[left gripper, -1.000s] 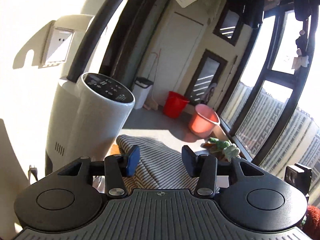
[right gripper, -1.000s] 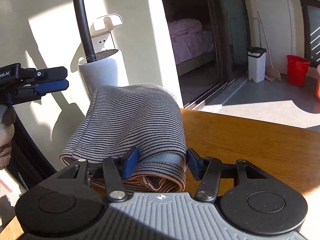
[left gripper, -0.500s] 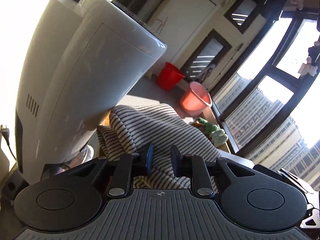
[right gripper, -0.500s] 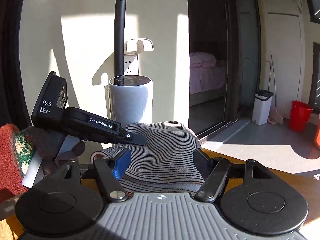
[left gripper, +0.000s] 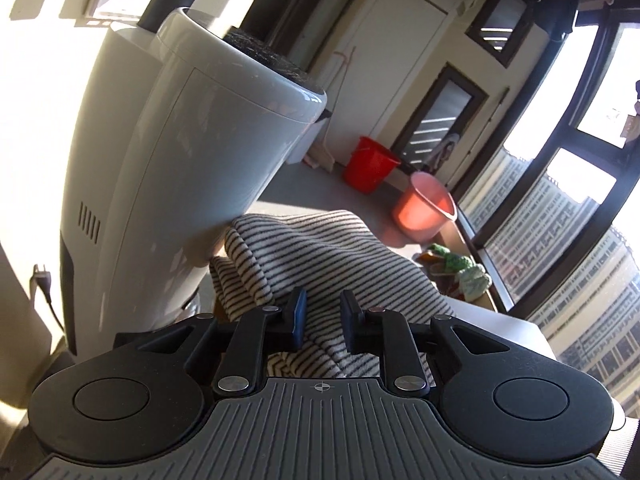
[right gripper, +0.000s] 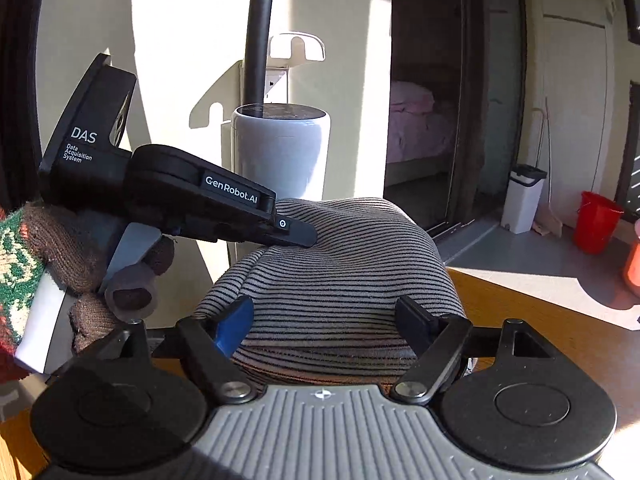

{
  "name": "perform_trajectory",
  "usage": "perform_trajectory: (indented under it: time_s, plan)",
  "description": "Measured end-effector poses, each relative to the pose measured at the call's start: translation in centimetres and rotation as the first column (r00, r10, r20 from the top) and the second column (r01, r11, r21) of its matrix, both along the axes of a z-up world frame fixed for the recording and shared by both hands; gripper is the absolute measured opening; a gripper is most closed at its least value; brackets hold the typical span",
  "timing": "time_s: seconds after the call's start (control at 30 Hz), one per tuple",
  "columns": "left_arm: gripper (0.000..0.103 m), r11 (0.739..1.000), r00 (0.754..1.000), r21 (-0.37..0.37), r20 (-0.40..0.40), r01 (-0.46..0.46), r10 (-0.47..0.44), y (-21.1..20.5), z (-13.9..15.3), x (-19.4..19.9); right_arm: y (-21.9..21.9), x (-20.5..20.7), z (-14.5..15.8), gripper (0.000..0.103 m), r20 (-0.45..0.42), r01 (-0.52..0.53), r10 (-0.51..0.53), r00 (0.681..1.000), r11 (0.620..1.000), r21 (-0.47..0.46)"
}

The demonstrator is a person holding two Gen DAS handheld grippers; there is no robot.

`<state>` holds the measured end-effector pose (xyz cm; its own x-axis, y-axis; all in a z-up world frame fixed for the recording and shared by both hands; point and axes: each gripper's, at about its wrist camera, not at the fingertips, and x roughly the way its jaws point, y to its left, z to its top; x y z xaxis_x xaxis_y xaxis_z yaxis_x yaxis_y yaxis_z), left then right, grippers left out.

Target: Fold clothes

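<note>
Left fingers (left gripper: pixel 296 312) pinch striped garment (left gripper: pixel 320 256); right fingers (right gripper: pixel 236 320) spread.

Pretty clearly someone's flat, on an enclosed balcony or sunroom. At 3 o'clock in the right wrist view there's a red bucket (right gripper: pixel 596 222) and a white bin (right gripper: pixel 525 196) on the floor, and an open sliding door at 1 o'clock shows a bed (right gripper: pixel 416 120) with pink bedding. The left wrist view has big windows (left gripper: pixel 560 200) at 3 o'clock facing high-rise blocks.
</note>
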<state>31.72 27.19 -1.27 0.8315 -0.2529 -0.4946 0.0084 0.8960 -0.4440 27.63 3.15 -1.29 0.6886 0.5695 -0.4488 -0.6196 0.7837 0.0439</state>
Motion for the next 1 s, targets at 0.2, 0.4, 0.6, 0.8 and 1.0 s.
perform_trajectory:
  time_s: [0.2, 0.4, 0.6, 0.8, 1.0]
  plan:
    - [0.063, 0.986, 0.994, 0.127, 0.026, -0.105, 0.102, -2.5, 2.6, -4.0, -5.3, -2.5, 0.3, 0.103, -0.023, 0.085, -0.083, 0.996, 0.995, 0.059]
    - [0.094, 0.975, 0.99, 0.169, -0.003, -0.141, 0.144, -6.0, 3.5, -9.4, -9.4, -4.0, -1.5, 0.103, -0.117, 0.167, -0.165, 0.979, 0.986, 0.007]
    - [0.103, 0.978, 0.979, 0.153, -0.122, -0.142, 0.161, -9.8, 0.5, -15.4, -12.7, -6.1, -3.2, 0.103, -0.212, 0.195, -0.203, 0.956, 0.979, -0.061]
    - [0.103, 0.941, 0.949, 0.264, -0.176, -0.21, 0.261, -12.5, -1.5, -18.9, -13.5, -7.1, -3.7, 0.103, -0.221, 0.234, -0.259, 0.94, 0.963, -0.133]
    - [0.103, 0.857, 0.904, 0.43, -0.177, -0.284, 0.388, -15.6, -2.5, -19.0, -12.6, -7.1, -4.1, 0.103, -0.181, 0.224, -0.26, 0.948, 0.954, -0.197]
